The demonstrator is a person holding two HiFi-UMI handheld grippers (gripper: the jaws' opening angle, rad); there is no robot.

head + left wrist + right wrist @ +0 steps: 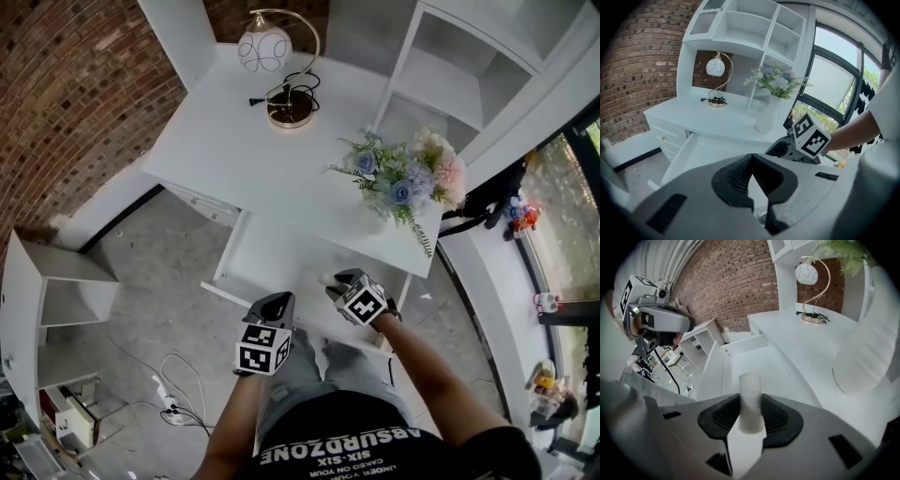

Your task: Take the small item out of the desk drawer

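Observation:
The white desk's drawer [272, 258] stands pulled out, its pale floor showing in the right gripper view [754, 359]. My right gripper [335, 280] hangs over the drawer's near right part, shut on a small white cylinder [750, 394] that stands upright between the pads. In the head view the cylinder [326, 278] shows just at the jaw tips. My left gripper [279, 302] is at the drawer's front edge, to the left of the right one. Its pads [736, 176] meet at the tips with nothing between them. The right gripper's marker cube [811, 137] shows in the left gripper view.
On the desk top [225, 141] stand a globe lamp [277, 66] with its cable and a vase of flowers [403, 183]. A white shelf unit [469, 66] rises at the back right. A low white shelf [56, 291] and cables [173, 398] are on the floor at left.

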